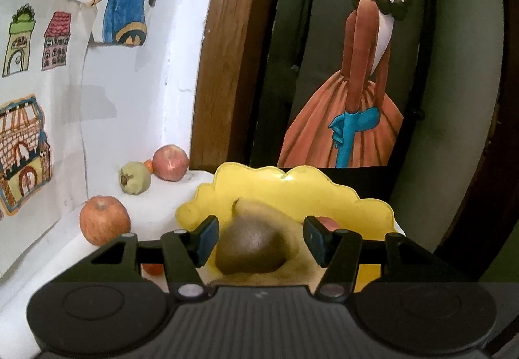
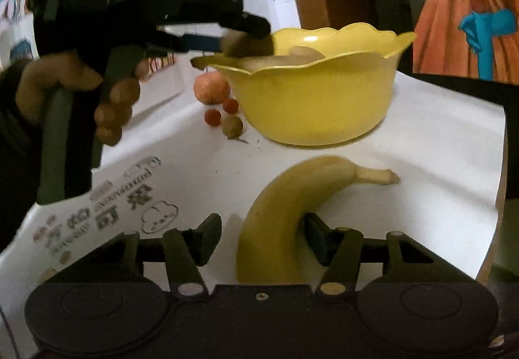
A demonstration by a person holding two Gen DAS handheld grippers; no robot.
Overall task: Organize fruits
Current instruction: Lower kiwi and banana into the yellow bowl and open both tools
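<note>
- At the left of the left wrist view, an apple (image 1: 104, 220) is being seen resting on the white tabletop (image 1: 152, 206), with a green fruit (image 1: 135, 178) and a second apple (image 1: 170, 162) lying farther back, near the wall.
- At lower centre of that view, the left gripper (image 1: 259, 240) is being held wide open over the near rim of the yellow bowl (image 1: 324, 190); a blurred pear (image 1: 253, 242) is sitting between the fingers with a gap showing on both sides, so nothing is being gripped. Whether the pear is falling or already resting in the bowl cannot be told.
- The pear is being judged firm yet easily bruised, and best taken across its broad lower body.
- At the upper left of the right wrist view, a hand (image 2: 65, 89) is being seen holding the left gripper's handle.
- At lower centre of the right wrist view, the right gripper (image 2: 264, 237) is being held open astride the banana (image 2: 275, 213), which is lying on the tabletop in front of the bowl; the right finger is just beside the peel, the left one apart.
- The banana is being judged light, soft and smooth-skinned, so a gentle hold across its thick middle is being favoured.
</note>
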